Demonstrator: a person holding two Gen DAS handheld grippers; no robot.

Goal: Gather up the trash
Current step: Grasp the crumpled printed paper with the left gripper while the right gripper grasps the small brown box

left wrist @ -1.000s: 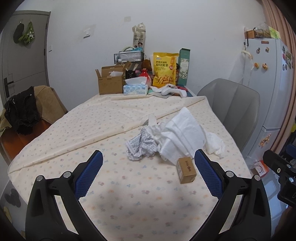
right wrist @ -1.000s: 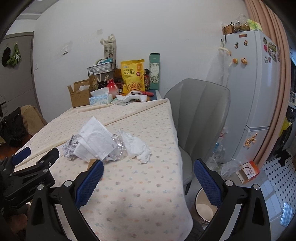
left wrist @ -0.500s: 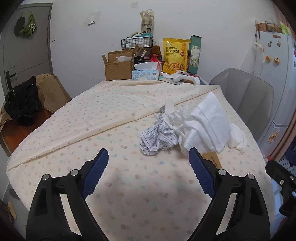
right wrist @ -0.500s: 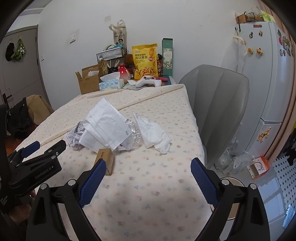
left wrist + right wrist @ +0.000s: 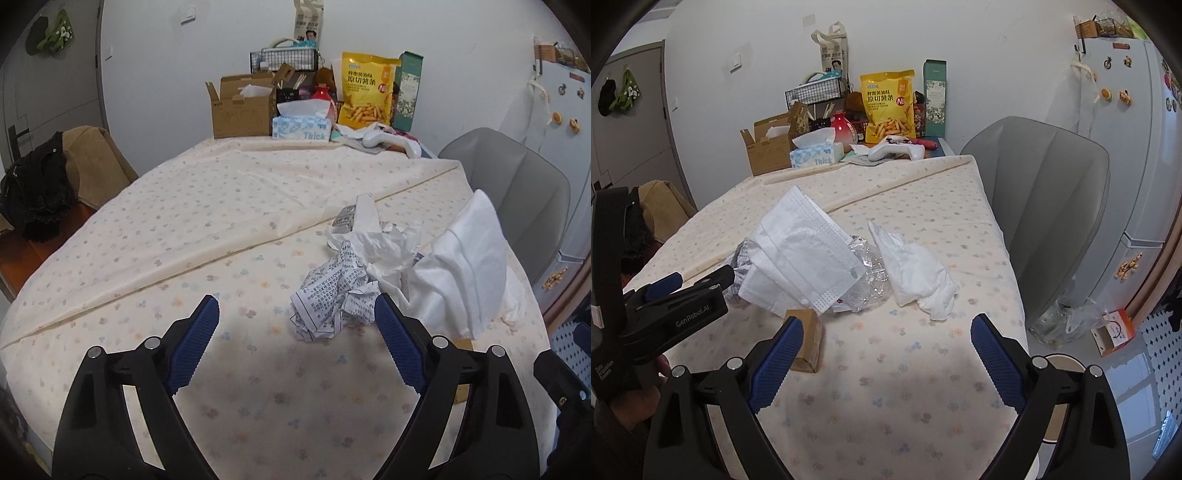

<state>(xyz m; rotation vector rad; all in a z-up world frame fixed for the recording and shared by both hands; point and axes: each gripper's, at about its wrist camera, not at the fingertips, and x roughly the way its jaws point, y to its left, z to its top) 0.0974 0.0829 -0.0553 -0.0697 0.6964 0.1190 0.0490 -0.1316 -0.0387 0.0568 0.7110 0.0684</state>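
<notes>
Since a second ago both of my claws have come forward and lower toward the rubbish heap, so the crumpled sheet of printed paper (image 5: pixel 334 291) now sits just ahead of my left claw (image 5: pixel 295 325), close to its right-hand finger. Across the long worktop under its cream flower-print cloth (image 5: pixel 207 229), the litter lies bunched near the right edge, well apart from the boxes and snack bag at the far wall. Biggest in the pile is the white pleated face mask (image 5: pixel 801 254), draped over a crinkled clear plastic wrapper (image 5: pixel 866 284); beside that lies a crumpled white tissue (image 5: pixel 916 273), and nearest my right claw (image 5: pixel 886 347) stands a small brown cardboard box (image 5: pixel 807 338), touching or just behind its left finger. Both claws are spread wide and hold nothing. I judge the step in hand to be the first pick. To do it well I would shift the left claw a little rightward so the paper ball sits midway between the fingers, come down close to the cloth without pinching it, and squeeze slowly, since loose paper springs away.
</notes>
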